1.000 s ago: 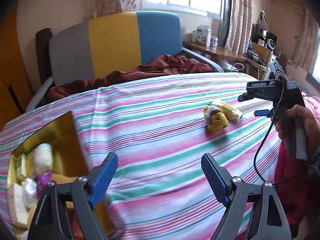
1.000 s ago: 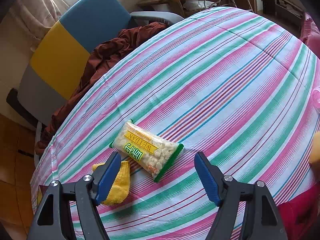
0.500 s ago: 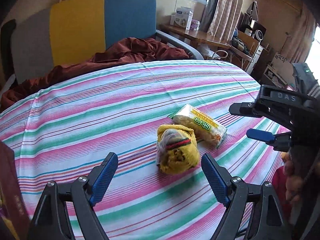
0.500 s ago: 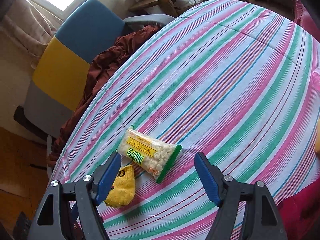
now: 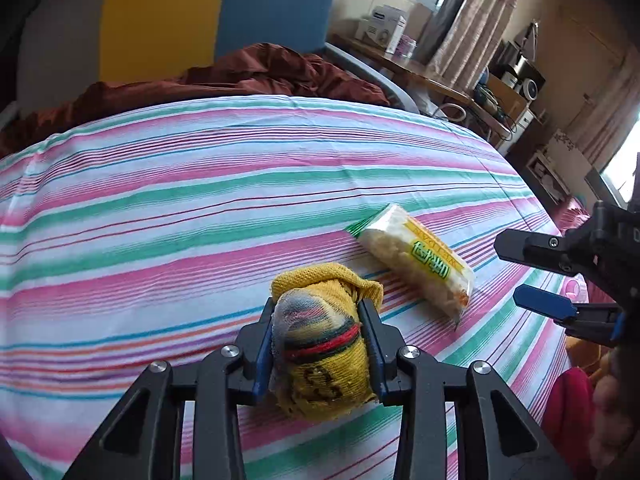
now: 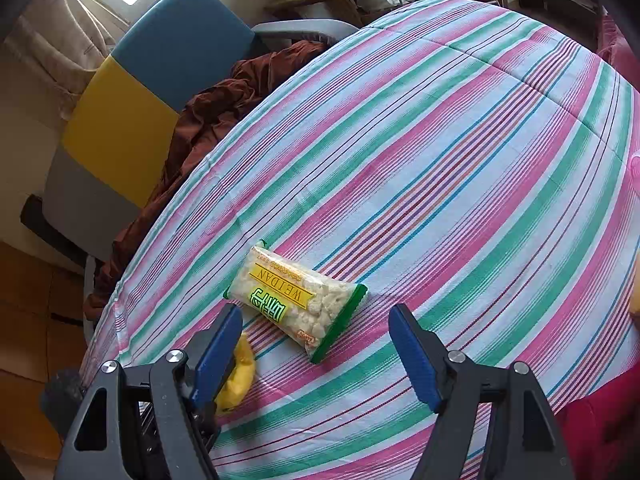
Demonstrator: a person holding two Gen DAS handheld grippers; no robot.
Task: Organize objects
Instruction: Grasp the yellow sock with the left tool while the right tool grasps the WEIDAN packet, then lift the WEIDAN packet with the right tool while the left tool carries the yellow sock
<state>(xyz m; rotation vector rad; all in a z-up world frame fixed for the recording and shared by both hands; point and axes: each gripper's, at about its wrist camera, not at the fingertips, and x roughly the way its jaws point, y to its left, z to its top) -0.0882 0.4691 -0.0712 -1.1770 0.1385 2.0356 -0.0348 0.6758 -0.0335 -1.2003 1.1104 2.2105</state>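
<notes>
A rolled yellow sock (image 5: 320,344) with red and green bands lies on the striped tablecloth (image 5: 160,216). My left gripper (image 5: 318,320) is shut on the sock, one blue pad on each side. A snack packet (image 5: 416,260) with a green edge lies just right of it. In the right wrist view the packet (image 6: 296,300) lies just ahead of my right gripper (image 6: 316,320), which is open and empty above the cloth. The sock (image 6: 240,376) peeks out behind its left finger (image 6: 218,350). The right gripper also shows in the left wrist view (image 5: 536,276).
A chair (image 5: 216,16) with yellow and blue back panels stands behind the table, a brown cloth (image 5: 256,76) draped on it. A wooden desk (image 5: 432,76) with clutter stands at the back right. Red fabric (image 6: 600,432) lies at the table's near right edge.
My left gripper has swung right from the gold box, moved up to the sock and shut on it. The right gripper has stayed open near the packet.
</notes>
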